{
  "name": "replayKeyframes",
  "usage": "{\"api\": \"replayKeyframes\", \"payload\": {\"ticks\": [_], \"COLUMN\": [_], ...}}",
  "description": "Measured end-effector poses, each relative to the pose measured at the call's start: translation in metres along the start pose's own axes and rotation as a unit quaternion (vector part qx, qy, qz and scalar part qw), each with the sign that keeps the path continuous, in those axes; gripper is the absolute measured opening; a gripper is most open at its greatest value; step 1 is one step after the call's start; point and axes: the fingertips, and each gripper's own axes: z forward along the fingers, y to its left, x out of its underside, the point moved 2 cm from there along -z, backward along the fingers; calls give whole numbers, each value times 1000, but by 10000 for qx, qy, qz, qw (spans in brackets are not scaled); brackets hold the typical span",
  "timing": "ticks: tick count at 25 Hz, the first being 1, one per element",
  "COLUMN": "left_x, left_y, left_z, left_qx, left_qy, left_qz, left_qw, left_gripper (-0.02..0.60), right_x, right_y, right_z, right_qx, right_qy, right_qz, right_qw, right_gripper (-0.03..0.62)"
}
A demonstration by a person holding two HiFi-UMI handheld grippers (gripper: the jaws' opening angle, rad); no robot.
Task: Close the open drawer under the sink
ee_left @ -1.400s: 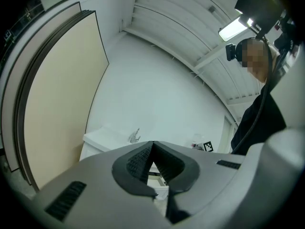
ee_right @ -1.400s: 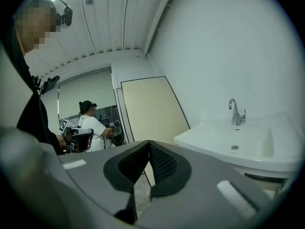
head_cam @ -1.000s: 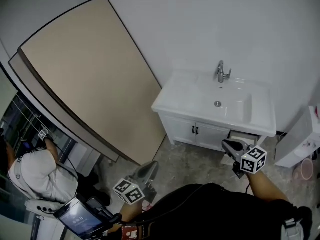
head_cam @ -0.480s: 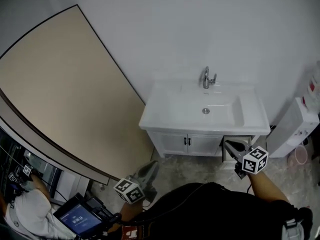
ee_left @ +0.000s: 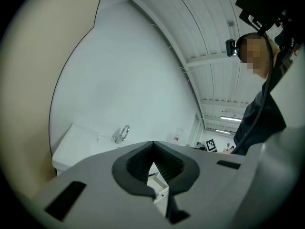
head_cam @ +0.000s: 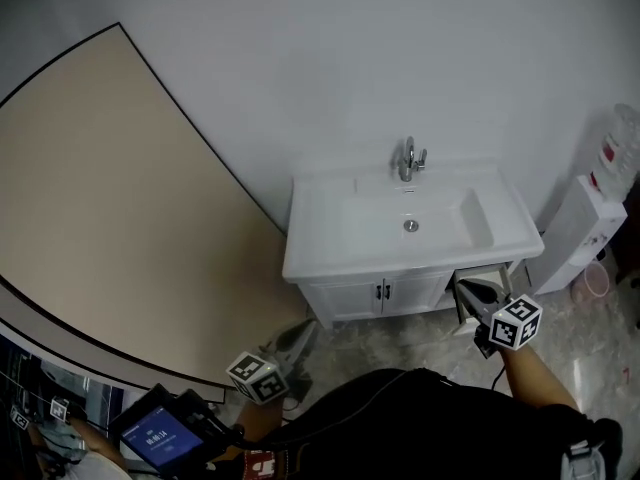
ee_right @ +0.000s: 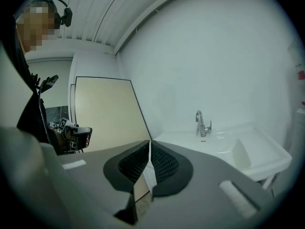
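One open white drawer (head_cam: 490, 270) is found under the right end of the white ceramic sink (head_cam: 330, 230), just ahead of the nearer right gripper (head_cam: 463, 288), whose jaws are closed and empty. The left gripper (head_cam: 302, 334), likewise closed, is held well apart.

Holding a grey plastic two-jaw gripper with a marker cube in each hand: left gripper (head_cam: 303, 332) low beside the body, right gripper (head_cam: 463, 287) reaching farther forward, both with jaws pressed together, empty

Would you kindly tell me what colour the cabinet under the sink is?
The sink cabinet is white, clearest in the head view.
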Motion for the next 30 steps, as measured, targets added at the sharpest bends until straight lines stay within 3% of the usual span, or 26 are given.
{"api": "replayKeyframes", "payload": {"ticks": [7,12,17,24,30], "left_x": [-2,-3,-5,-18,-18], "left_y": [31,47,65,77,67], "left_z": [20,51,101,177,244], "left_qx": [290,302,173,-222,-309], "left_qy": [86,193,237,132,308], "left_qz": [-119,-137,-102,7,70], "left_qw": [9995,9993,9995,9997,9990], "left_gripper": [0,0,0,0,0], "right_x": [13,6,-1,-35,-51], "right_y": [-10,-41,-96,-168,-224], "right_z": [7,20,48,87,95], "right_qx": [425,461,282,-326,-517], "right_qy": [64,28,4,-1,-65], "right_qz": [192,270,294,42,-15], "right_qw": [9989,9986,9992,9995,9986], "right_gripper": [2,2,2,0,0]}}
